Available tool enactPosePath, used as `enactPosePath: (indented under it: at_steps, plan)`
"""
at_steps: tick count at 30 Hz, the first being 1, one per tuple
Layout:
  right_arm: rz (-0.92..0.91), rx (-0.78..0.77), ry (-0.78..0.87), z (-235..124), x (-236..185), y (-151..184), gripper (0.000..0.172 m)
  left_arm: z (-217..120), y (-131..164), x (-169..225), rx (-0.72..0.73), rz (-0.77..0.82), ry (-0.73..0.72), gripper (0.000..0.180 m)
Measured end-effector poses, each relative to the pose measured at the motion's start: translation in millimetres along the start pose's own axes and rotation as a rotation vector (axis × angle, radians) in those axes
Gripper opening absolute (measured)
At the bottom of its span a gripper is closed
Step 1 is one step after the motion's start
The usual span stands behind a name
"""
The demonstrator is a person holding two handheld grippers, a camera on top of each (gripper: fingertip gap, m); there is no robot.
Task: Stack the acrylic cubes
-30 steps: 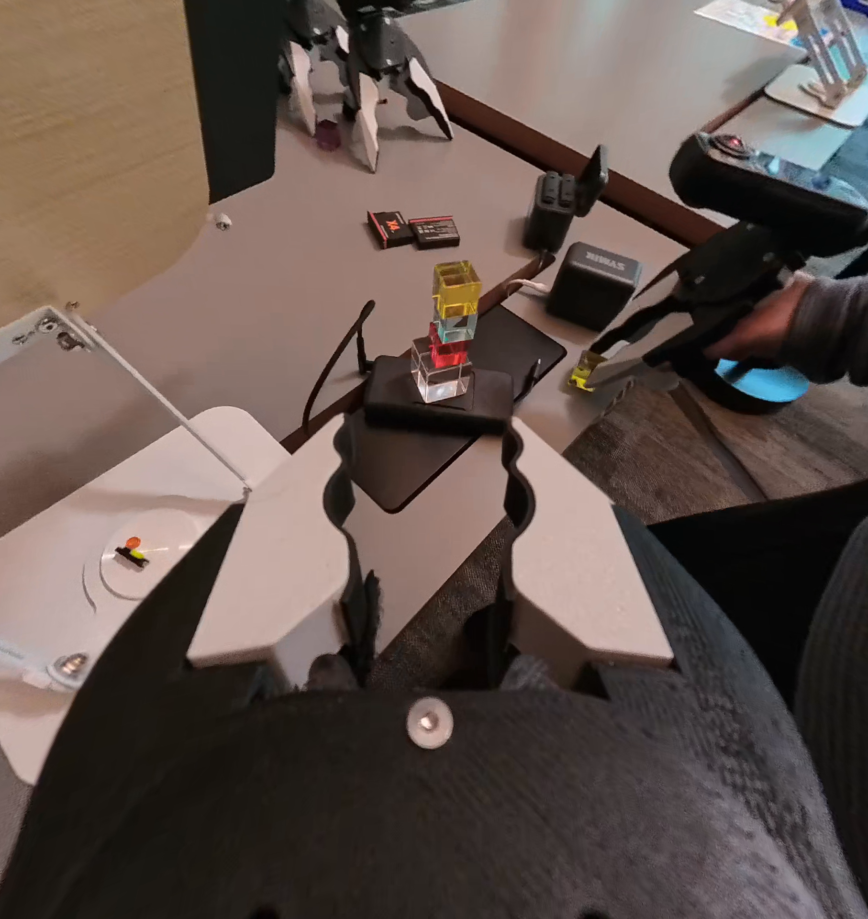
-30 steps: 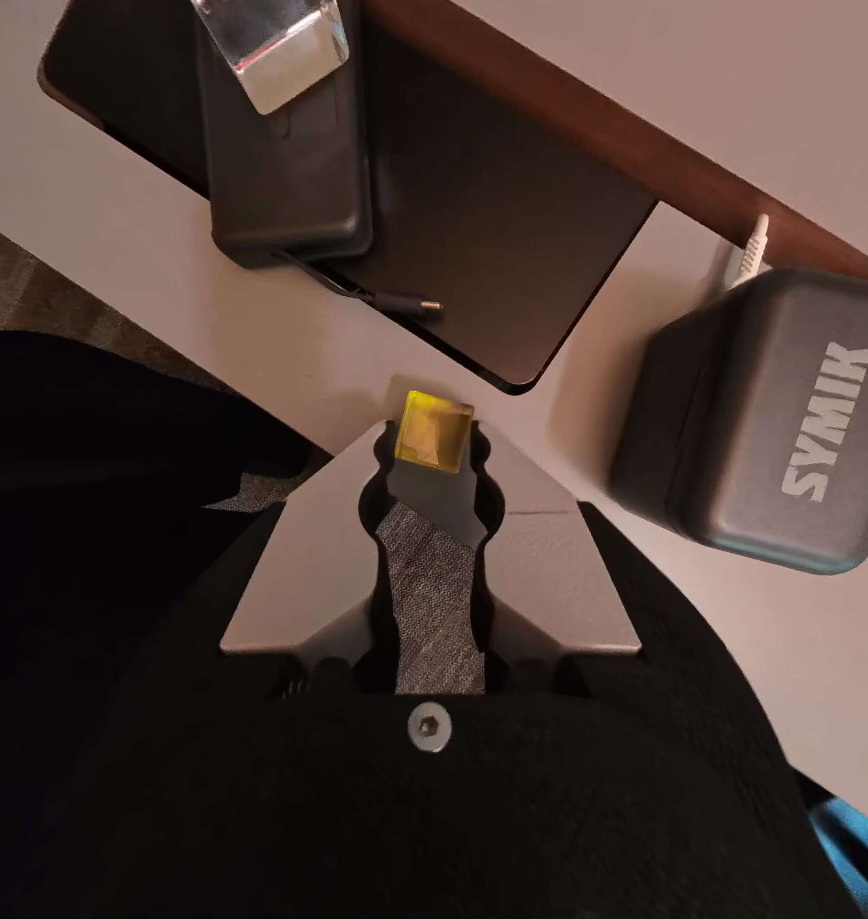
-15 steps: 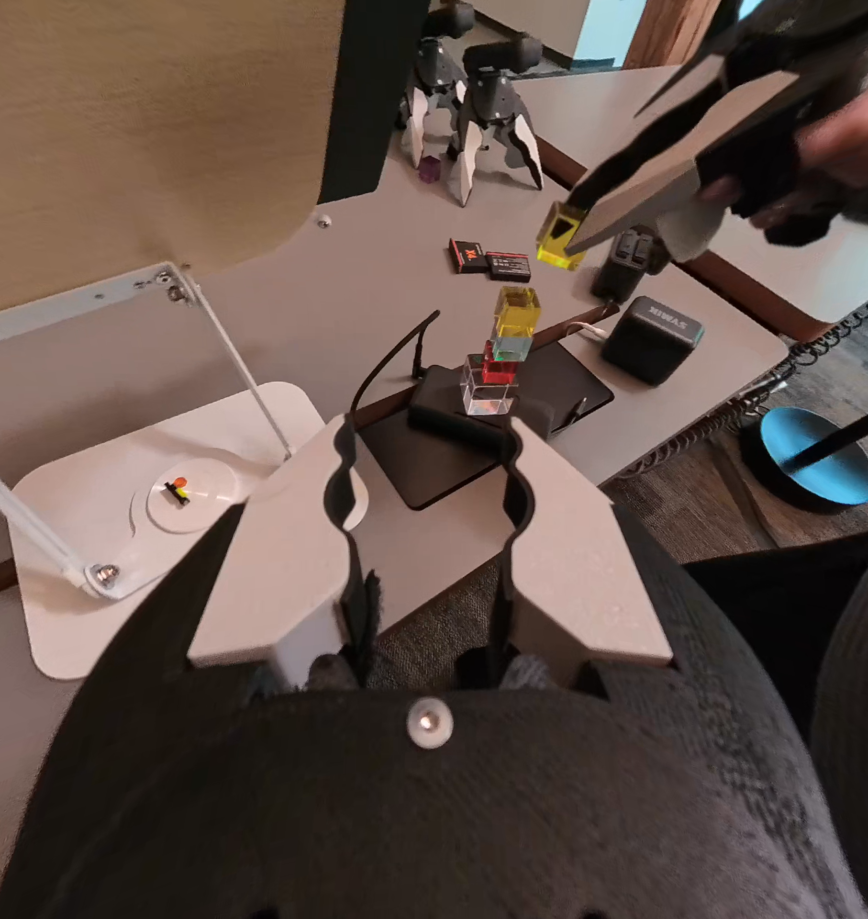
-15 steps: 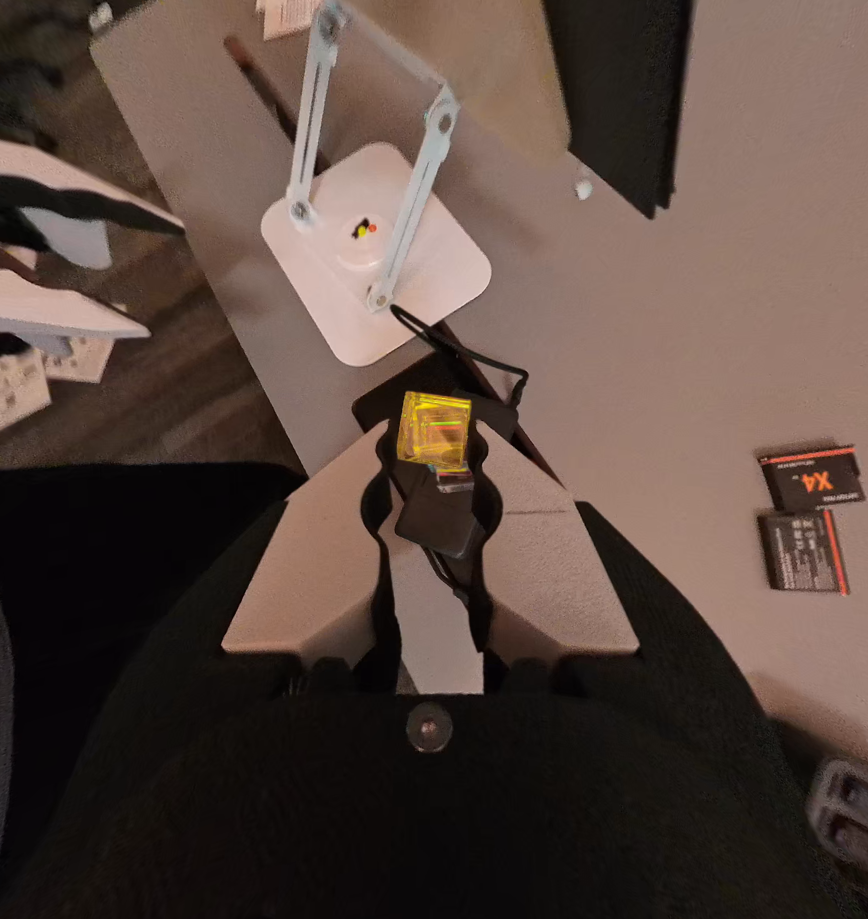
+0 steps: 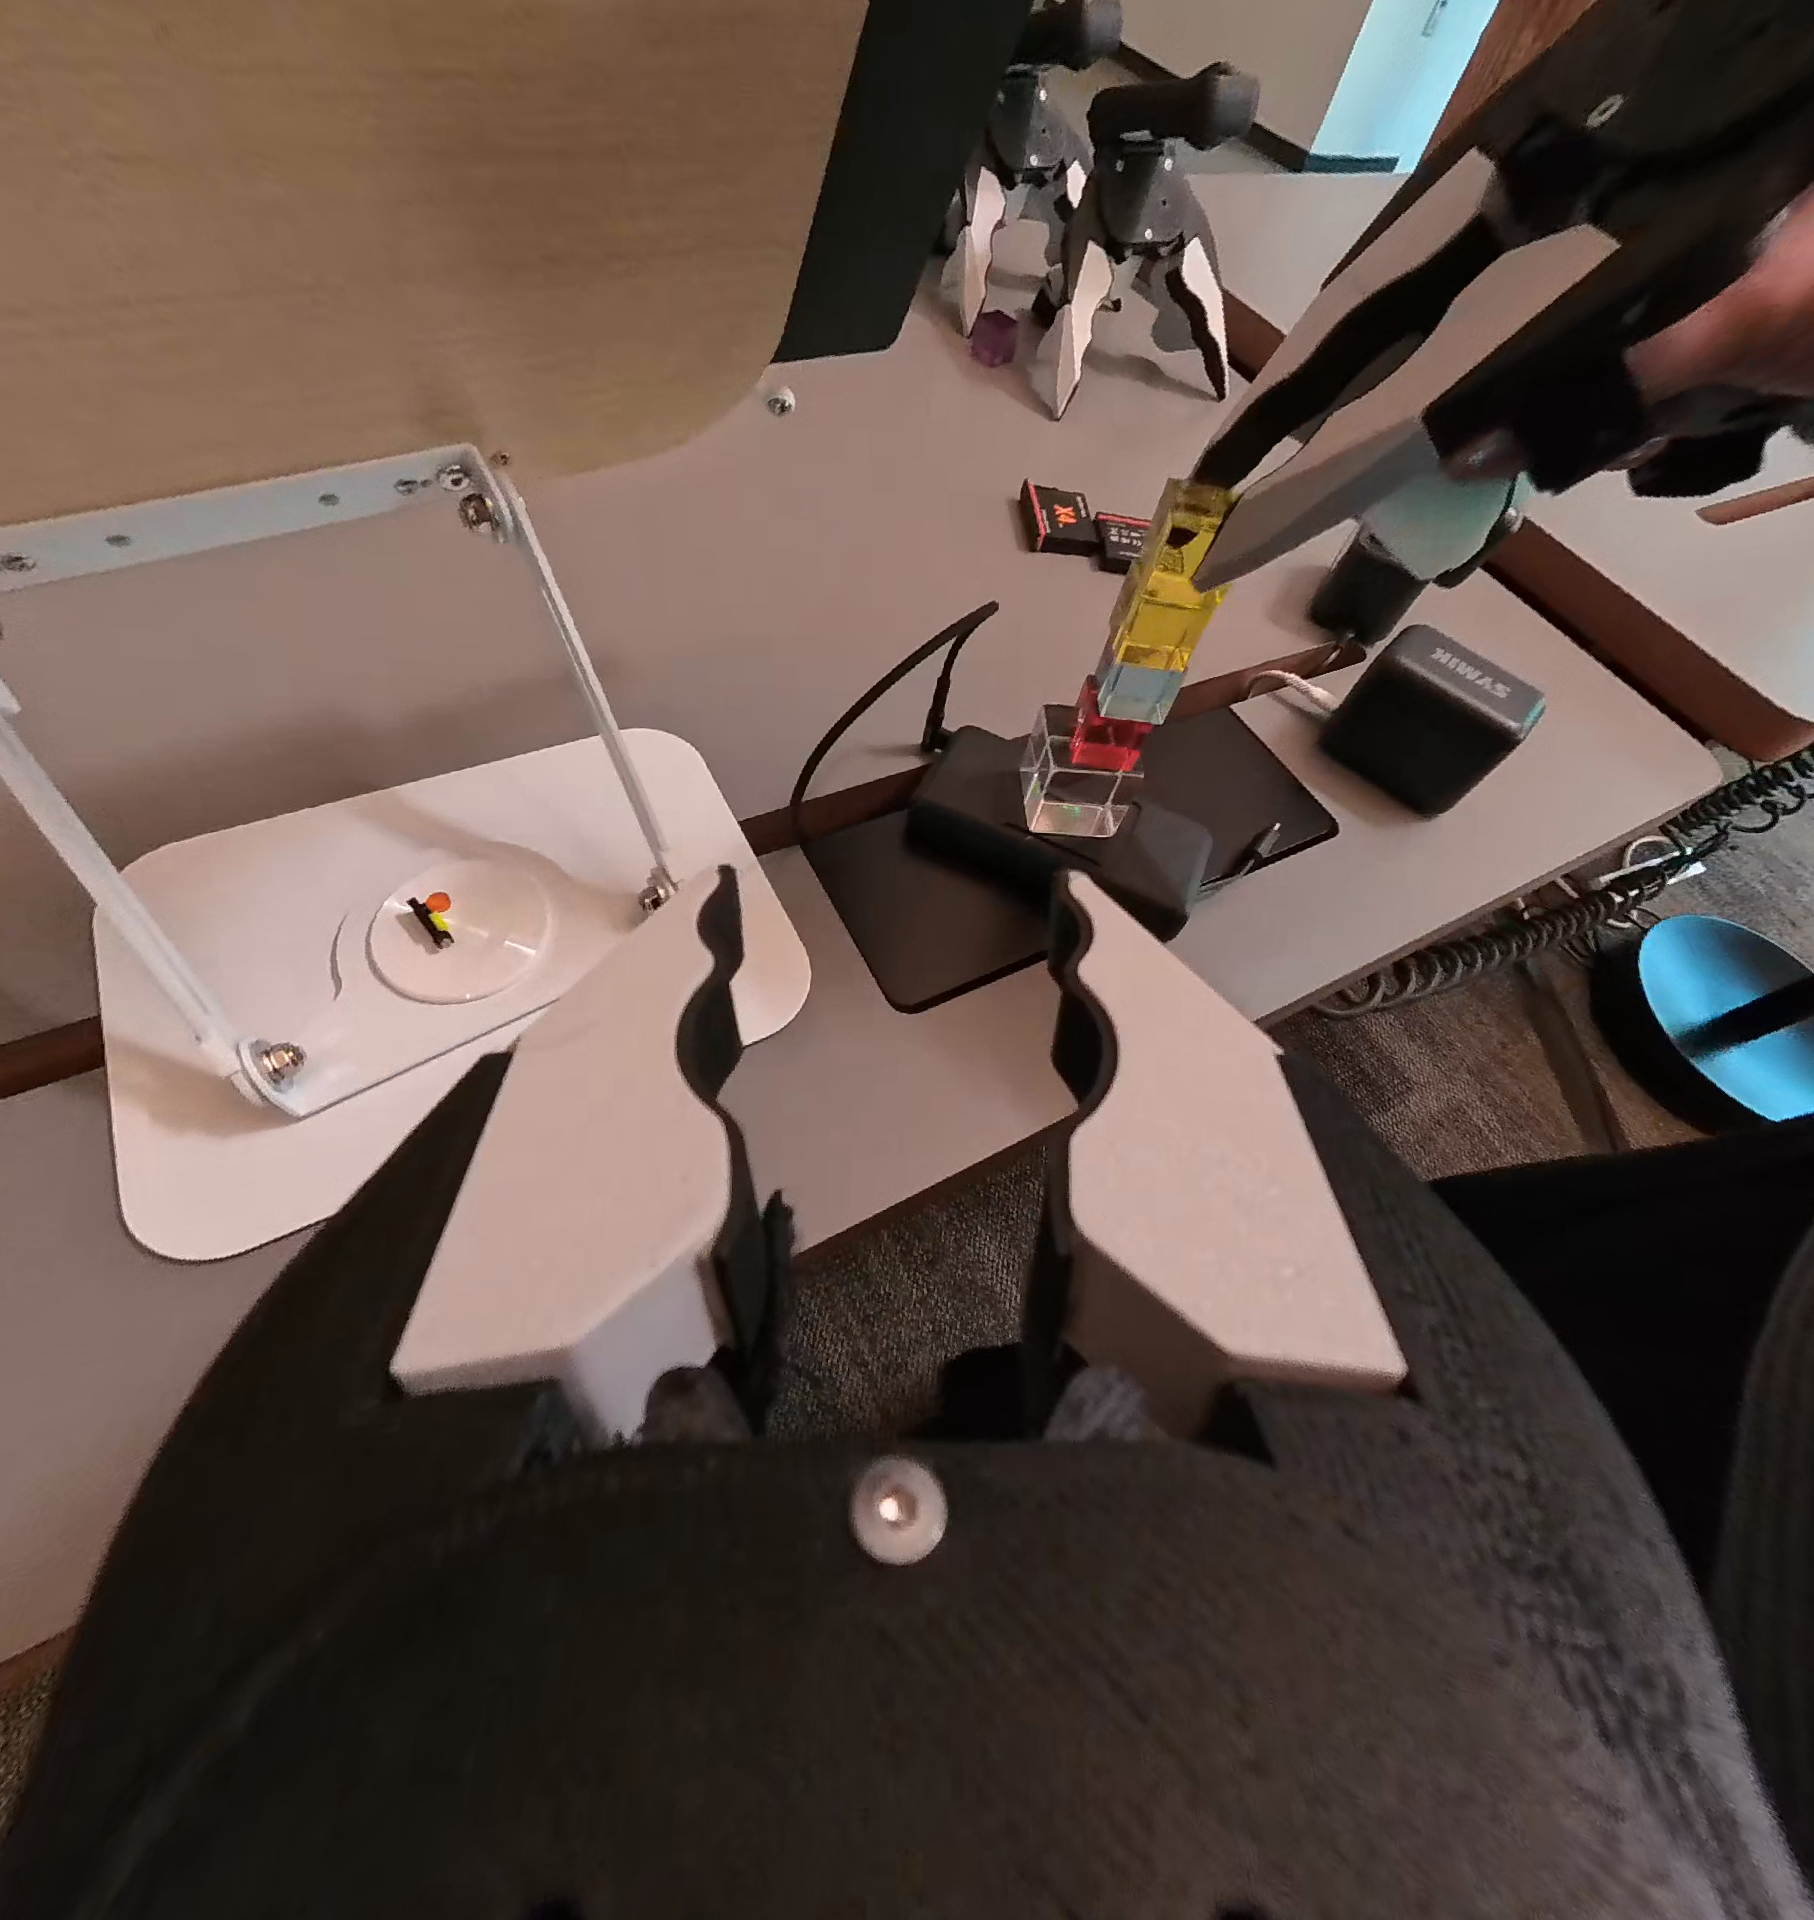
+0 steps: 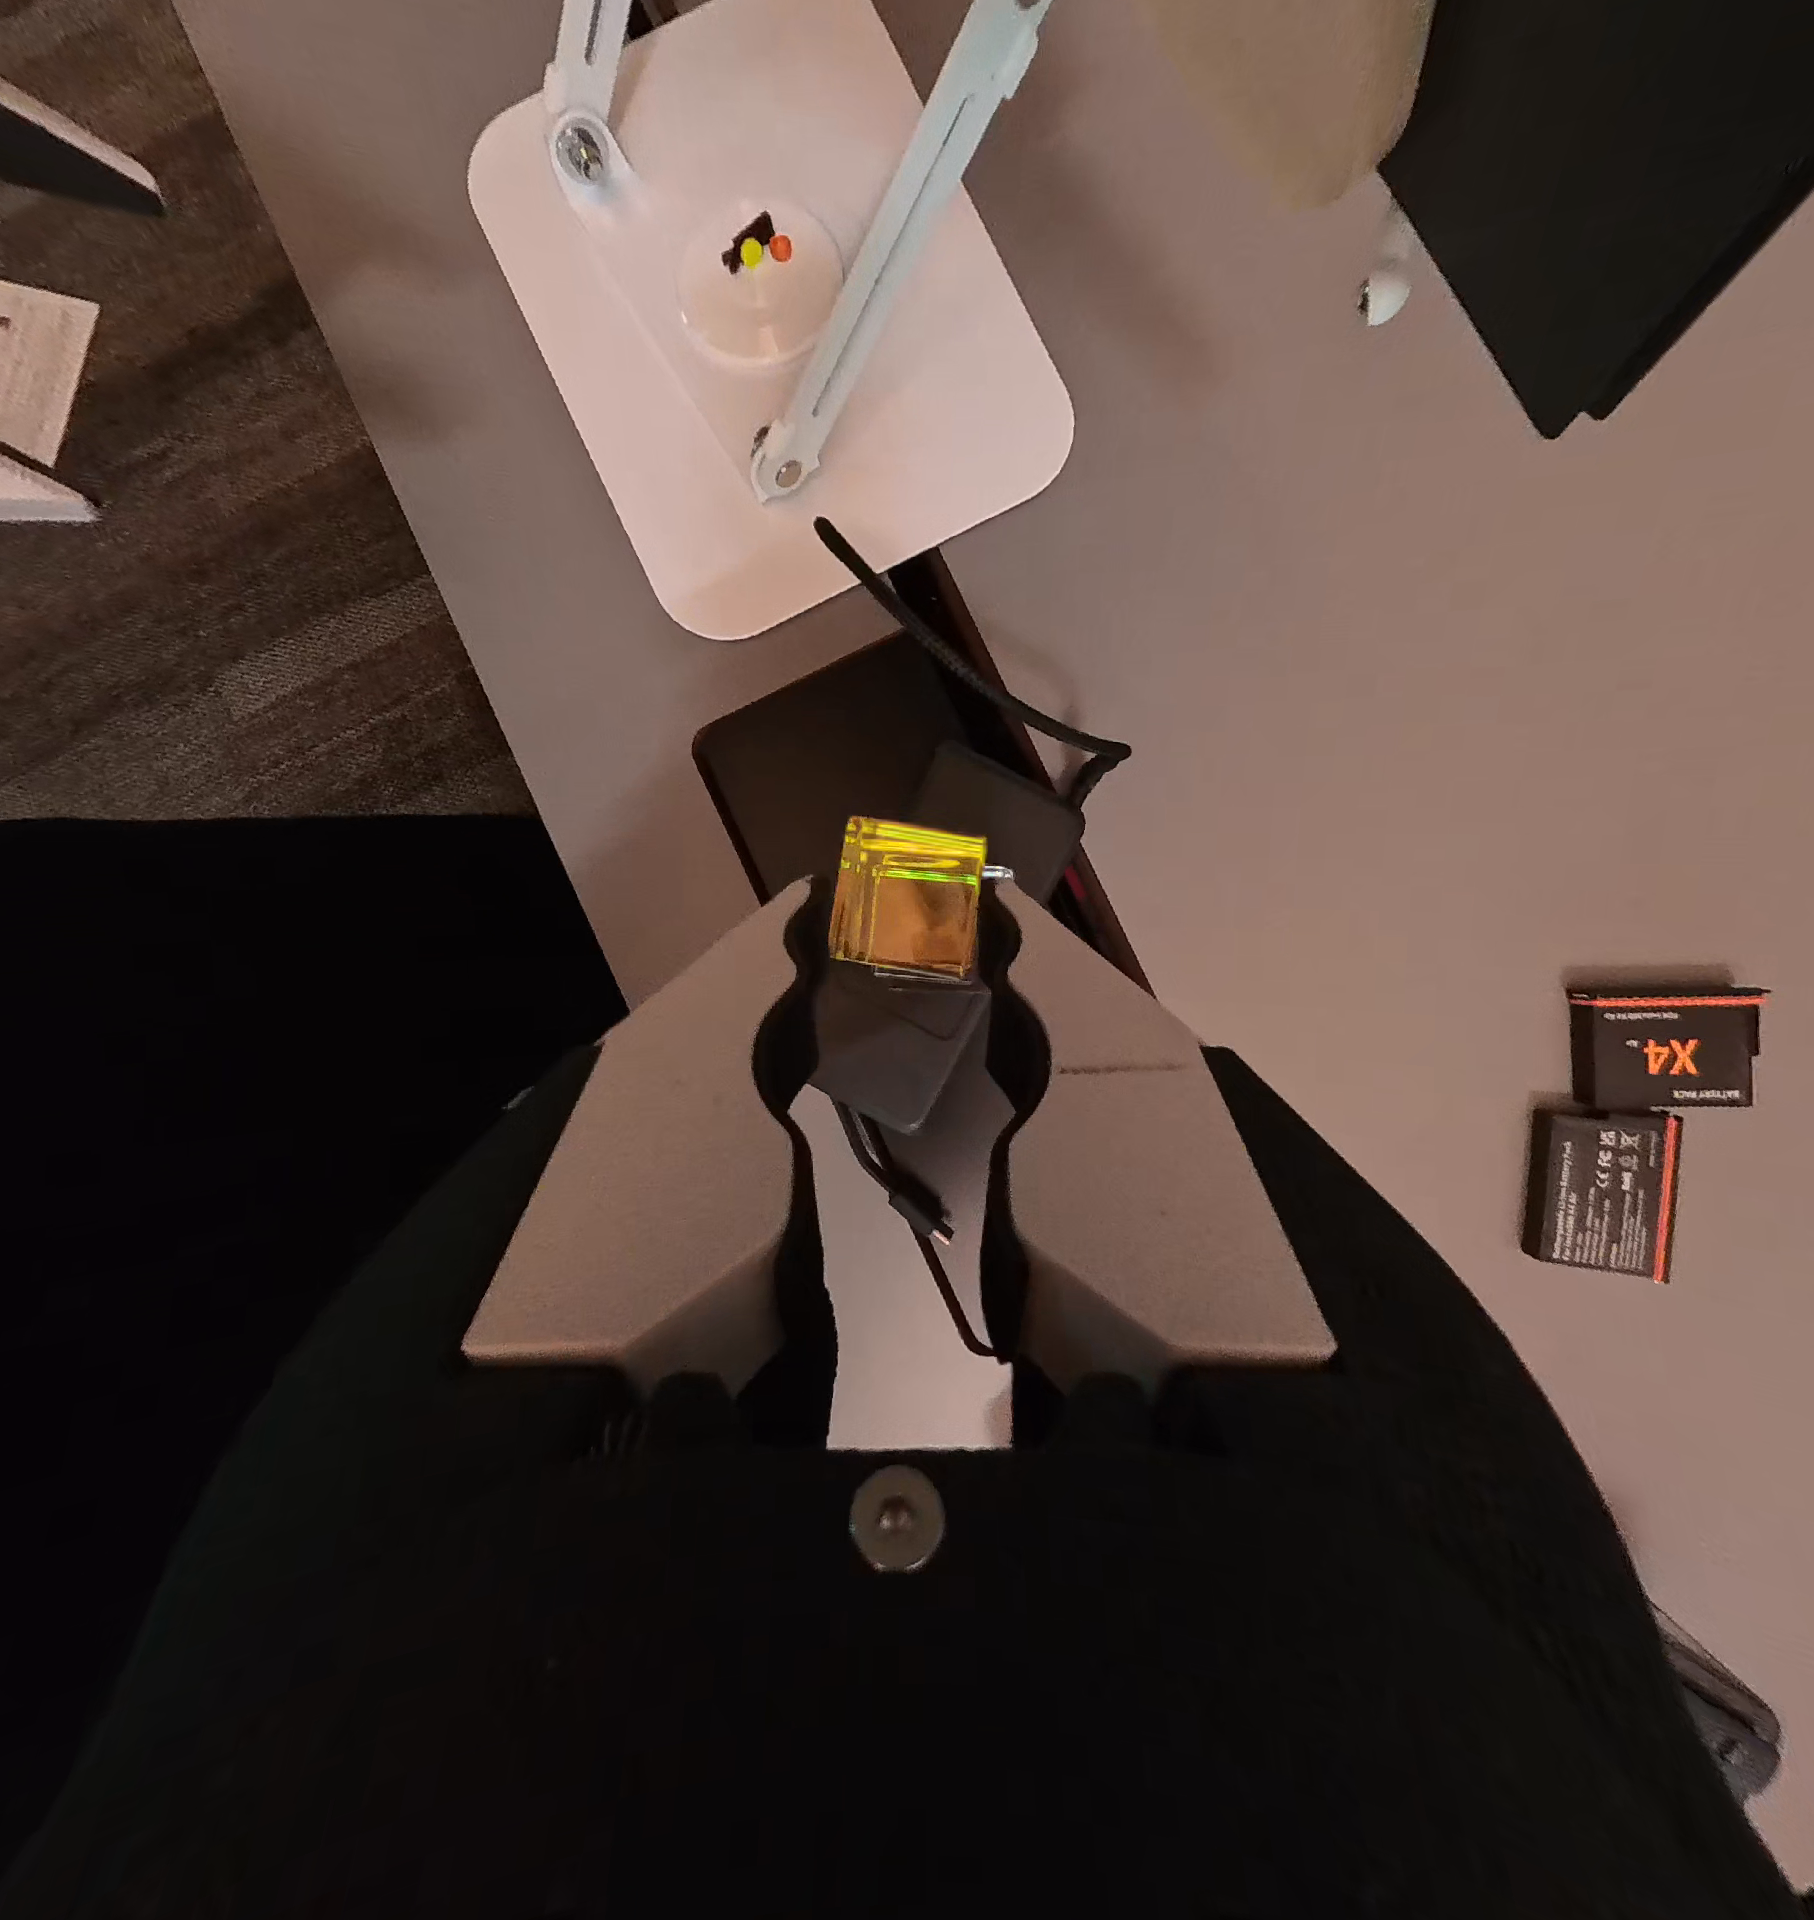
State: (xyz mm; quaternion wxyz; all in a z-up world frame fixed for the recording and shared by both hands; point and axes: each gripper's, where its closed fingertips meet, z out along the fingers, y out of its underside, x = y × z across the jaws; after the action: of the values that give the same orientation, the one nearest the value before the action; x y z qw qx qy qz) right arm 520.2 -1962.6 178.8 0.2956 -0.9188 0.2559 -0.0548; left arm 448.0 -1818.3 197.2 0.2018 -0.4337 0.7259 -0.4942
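Note:
My right gripper (image 6: 903, 914) is shut on a yellow see-through cube (image 6: 908, 904). In the left wrist view that cube (image 5: 1189, 525) is held down onto the top of a stack of cubes: yellow (image 5: 1163, 618), pale blue (image 5: 1140, 691), red (image 5: 1105, 740) and a clear one (image 5: 1074, 795) at the bottom. The stack stands on a black box (image 5: 1048, 842) lying on a black pad (image 5: 944, 914). My left gripper (image 5: 892, 956) is open and empty, back from the stack above the table's front edge.
A white stand (image 5: 290, 935) with thin arms sits at the left. Two black battery packs (image 5: 1085, 525), a dark case (image 5: 1428, 717), a cable (image 5: 882, 675) and spare grippers (image 5: 1090, 260) lie on the grey table (image 5: 674, 613). A blue stool base (image 5: 1734, 1023) is on the floor at the right.
My right gripper lifted the yellow cube from the table edge, carried it over the stack and lowered it onto the top. My left gripper drew back and higher.

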Motion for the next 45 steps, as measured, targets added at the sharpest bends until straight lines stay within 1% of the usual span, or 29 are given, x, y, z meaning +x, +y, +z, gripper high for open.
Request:
enactPosePath:
  at_steps: [3,6,8,9,11,13,15,18,22,25,27,31,33,35,37,40,42,45]
  plan:
    - [0.016,0.015,0.000,0.4,-0.9,-1.2,0.029,0.6,-1.2,-0.3,0.003,0.002,-0.002,0.059]
    - [0.058,0.065,0.009,-11.3,-2.9,-2.1,0.051,0.6,-2.9,-1.1,0.006,0.008,-0.007,0.060]
    - [0.093,0.131,0.019,-30.8,-4.9,0.3,0.060,-1.1,-4.4,-3.1,0.010,0.009,-0.017,0.061]
    - [0.107,0.166,0.036,-41.9,-3.7,3.6,0.061,-2.3,-4.7,-4.3,0.012,0.007,-0.022,0.061]
    - [0.126,0.213,0.090,-60.7,5.1,16.6,0.060,-4.3,-4.5,-7.3,0.015,0.000,-0.030,0.062]
    - [0.164,0.224,0.146,-71.7,21.2,35.2,0.060,-5.3,-3.9,-10.1,0.016,-0.011,-0.035,0.062]
    - [0.238,0.220,0.169,-75.4,37.3,52.2,0.059,-5.0,-4.1,-12.4,0.016,-0.019,-0.039,0.062]
    - [0.330,0.226,0.250,-75.9,67.0,66.2,0.053,-3.6,-7.9,-13.7,0.023,-0.027,-0.039,0.062]
    - [0.407,0.235,0.361,-71.4,110.9,66.2,0.045,-4.3,-15.7,-18.3,0.050,-0.053,-0.055,0.062]
    - [0.484,0.252,0.373,-66.0,148.1,55.2,0.043,-9.8,-19.6,-28.1,0.069,-0.096,-0.092,0.062]
    - [0.520,0.252,0.380,-63.8,181.2,44.6,0.042,-17.4,-22.1,-37.8,0.081,-0.106,-0.136,0.062]
    - [0.575,0.169,0.389,-53.1,269.4,19.4,0.036,-39.1,-20.3,-70.3,0.095,-0.080,-0.280,0.062]
    - [0.631,0.069,0.375,-38.9,315.5,12.8,0.033,-48.9,-17.0,-89.9,0.088,-0.086,-0.341,0.062]
    - [0.721,-0.026,0.357,-22.6,357.7,9.8,0.032,-55.9,-13.9,-111.5,0.087,-0.094,-0.395,0.061]
    - [0.822,-0.114,0.333,-6.2,390.0,9.5,0.032,-58.3,-9.5,-134.0,0.074,-0.117,-0.447,0.061]
    - [0.918,-0.239,0.304,16.5,425.7,12.5,0.032,-55.6,-5.2,-160.9,0.069,-0.160,-0.501,0.061]
    - [0.922,-0.340,0.312,29.0,441.9,20.2,0.033,-51.2,-0.3,-171.4,0.053,-0.187,-0.520,0.061]
    - [0.908,-0.470,0.328,46.7,452.6,34.2,0.034,-41.9,8.2,-173.6,0.001,-0.197,-0.491,0.061]
